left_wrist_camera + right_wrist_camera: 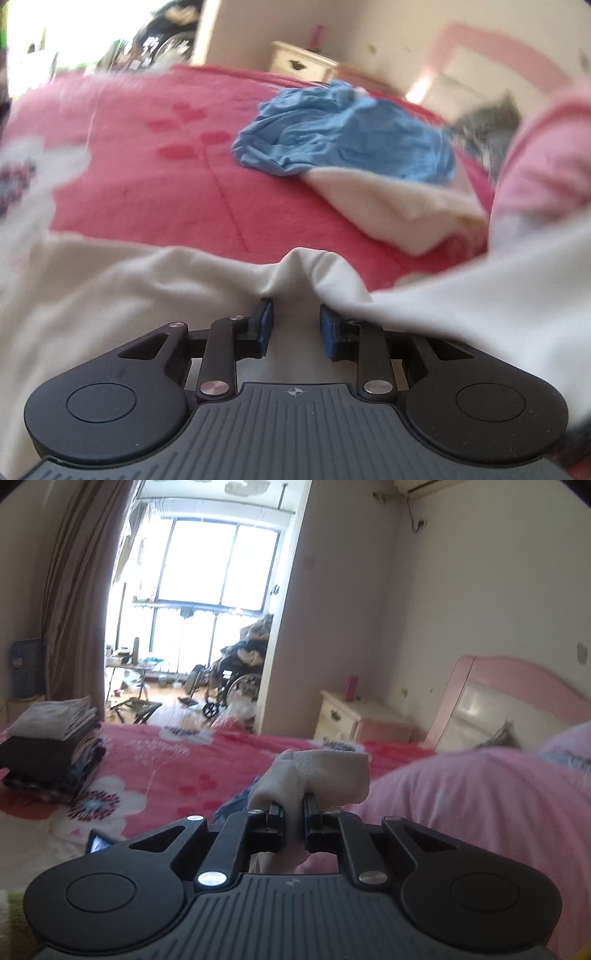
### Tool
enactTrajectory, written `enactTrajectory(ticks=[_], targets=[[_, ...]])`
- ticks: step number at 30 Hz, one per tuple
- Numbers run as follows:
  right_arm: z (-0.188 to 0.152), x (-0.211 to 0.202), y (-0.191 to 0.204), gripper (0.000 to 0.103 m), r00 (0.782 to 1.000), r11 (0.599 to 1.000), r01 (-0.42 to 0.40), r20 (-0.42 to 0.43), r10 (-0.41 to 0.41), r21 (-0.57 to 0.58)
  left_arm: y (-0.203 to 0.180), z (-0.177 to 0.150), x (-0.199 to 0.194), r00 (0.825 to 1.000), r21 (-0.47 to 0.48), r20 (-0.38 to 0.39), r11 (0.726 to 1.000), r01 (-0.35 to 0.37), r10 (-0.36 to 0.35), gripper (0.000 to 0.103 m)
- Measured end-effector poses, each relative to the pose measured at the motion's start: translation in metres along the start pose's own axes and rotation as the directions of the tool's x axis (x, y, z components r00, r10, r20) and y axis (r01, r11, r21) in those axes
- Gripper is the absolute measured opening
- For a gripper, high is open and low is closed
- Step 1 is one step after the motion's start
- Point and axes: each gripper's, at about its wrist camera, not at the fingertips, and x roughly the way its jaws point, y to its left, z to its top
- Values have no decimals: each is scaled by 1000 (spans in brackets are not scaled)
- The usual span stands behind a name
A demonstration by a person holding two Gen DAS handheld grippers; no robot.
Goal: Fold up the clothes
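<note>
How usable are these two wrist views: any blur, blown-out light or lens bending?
Left wrist: motion blur smears the pink bedspread, the blue garment and the headboard; the upper left corner is blown out; the left hand-held gripper stays sharp. Right wrist: sharper overall; the window is overexposed and fisheye bows the wall edges.
</note>
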Motion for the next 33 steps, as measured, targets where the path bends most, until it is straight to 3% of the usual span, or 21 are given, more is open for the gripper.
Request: enactTrajectory(ticks=[4, 9, 12, 14, 16, 19, 21, 22, 23, 24, 25, 27, 31, 32, 33], targets=[[-12, -10, 17, 11, 997, 998, -62, -47, 62, 5, 25, 3, -25, 994, -172, -2, 980, 104, -106, 29], [-22, -12, 30, 11, 981, 988, -142, -121, 149, 64, 57, -5, -80, 991, -249, 30, 959, 132, -129, 30], [-35, -16, 37, 11, 951, 961, -218, -186, 249, 169, 68, -18, -118, 985, -246, 39, 954, 173, -168, 31], [-50, -17, 44, 13, 912, 932, -273, -246, 329, 238, 68, -29, -139, 982, -213, 33, 959, 187, -184, 31], [-73, -16, 53, 18, 846, 899, -312, -340, 409, 307, 67, -41, -159, 980, -171, 26, 965, 201, -199, 31], [-121, -16, 65, 27, 689, 869, -319, -538, 486, 377, 50, -62, -184, 974, -50, -7, 973, 224, -224, 31], [-153, -24, 67, 28, 563, 851, -305, -640, 524, 428, 38, -74, -192, 965, 10, -45, 966, 258, -258, 32], [-165, -29, 66, 29, 514, 842, -298, -668, 538, 449, 33, -80, -195, 959, 36, -65, 960, 279, -276, 33], [-172, -34, 63, 28, 482, 834, -292, -682, 551, 467, 27, -87, -197, 951, 57, -91, 952, 301, -295, 33], [-176, -39, 58, 28, 476, 830, -283, -681, 556, 480, 23, -92, -197, 944, 67, -118, 946, 318, -309, 33], [-177, -45, 51, 29, 493, 829, -272, -668, 557, 489, 21, -98, -196, 940, 75, -135, 943, 325, -313, 33], [-177, -52, 36, 37, 563, 827, -234, -622, 544, 512, 15, -110, -193, 931, 94, -175, 936, 340, -320, 33], [-176, -38, 19, 40, 711, 845, -210, -517, 477, 491, 6, -128, -188, 926, 122, -226, 934, 335, -303, 33], [-175, -31, 22, 41, 734, 856, -225, -498, 463, 465, 5, -131, -186, 927, 119, -229, 937, 330, -297, 33], [-176, -25, 25, 41, 743, 861, -240, -486, 460, 448, 6, -134, -185, 927, 111, -233, 939, 327, -295, 33]])
